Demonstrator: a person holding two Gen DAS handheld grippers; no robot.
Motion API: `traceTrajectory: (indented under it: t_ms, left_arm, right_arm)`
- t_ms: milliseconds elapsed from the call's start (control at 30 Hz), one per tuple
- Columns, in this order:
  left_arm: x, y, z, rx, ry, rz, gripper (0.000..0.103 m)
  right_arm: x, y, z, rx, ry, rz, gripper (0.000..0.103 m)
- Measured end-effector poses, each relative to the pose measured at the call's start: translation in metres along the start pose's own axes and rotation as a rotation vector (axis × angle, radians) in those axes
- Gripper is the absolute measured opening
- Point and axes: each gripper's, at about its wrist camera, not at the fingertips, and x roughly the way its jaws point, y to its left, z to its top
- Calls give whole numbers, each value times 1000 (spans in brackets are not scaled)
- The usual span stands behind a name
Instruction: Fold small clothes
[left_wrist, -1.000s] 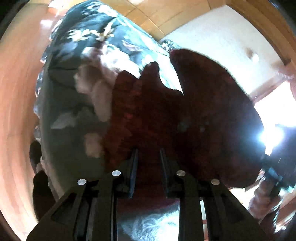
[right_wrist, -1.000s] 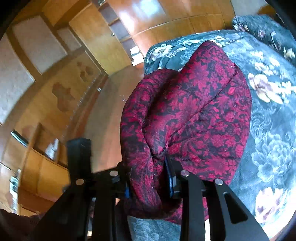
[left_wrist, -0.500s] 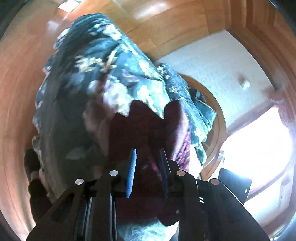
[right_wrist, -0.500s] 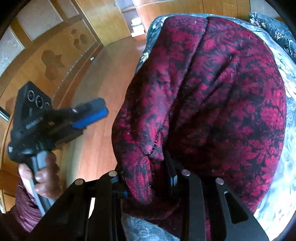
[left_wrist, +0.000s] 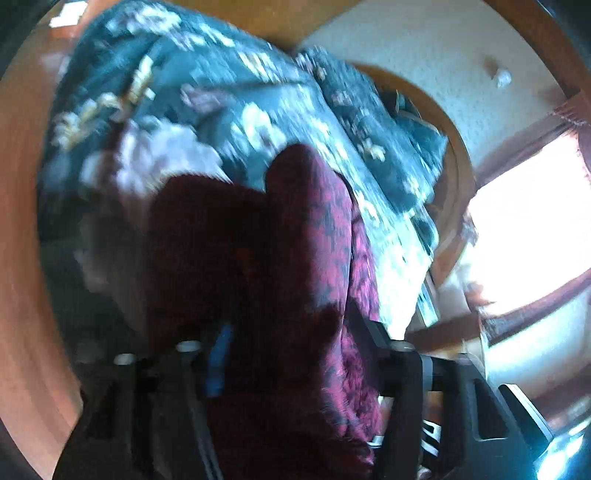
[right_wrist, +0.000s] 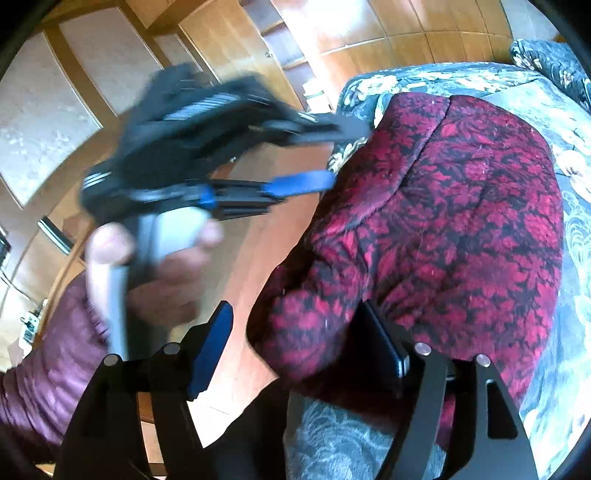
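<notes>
Red-and-black patterned garment (right_wrist: 443, 229): lies bunched on the floral bed cover (right_wrist: 569, 236), at the cover's near edge, with one lobe overhanging toward the wooden floor (right_wrist: 258, 258).

Right gripper (right_wrist: 299, 347): jaws opening. Its blue-padded fingers (right_wrist: 210, 350) stand well apart; the left one is clear of the cloth, and the right one lies against the garment's near hem without pinching it. Judged a release, made so the cloth settles on the cover.

Left gripper (right_wrist: 325, 155), seen from the right wrist camera: carried by the person's hand (right_wrist: 162, 273) at the garment's floor side, blurred by motion. Jaws opening; the fingers (right_wrist: 303, 184) reach to the garment's far-left edge. In the left wrist view the garment (left_wrist: 295, 258) sits between this gripper's fingers (left_wrist: 218, 362), but blur and shadow prevent saying whether they press on it.

Assessment: the garment is not yet a flat, squared fold. It is humped, with a seam ridge along the top. Both tools appear to be letting go to take a fresh hold elsewhere.
</notes>
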Motion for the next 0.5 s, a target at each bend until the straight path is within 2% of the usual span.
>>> traceTrajectory:
  t_ms: [33, 100, 200, 400, 500]
  left_arm:
    - [3, -2, 0, 9, 3, 8, 32]
    - [5, -7, 1, 36, 2, 25, 25]
    - [3, -14, 2, 61, -15, 55, 20]
    - [-26, -31, -7, 125, -97, 105, 17]
    - [-40, -20, -19, 120, -130, 135, 17]
  right_arm:
    - [-9, -2, -2, -5, -8, 18, 76]
    - [-23, -3, -9, -9, -16, 58, 79]
    - [-52, -15, -17, 1, -44, 79, 79]
    - [-96, -49, -26, 90, -136, -77, 78]
    - [-92, -71, -12, 103, -152, -143, 73]
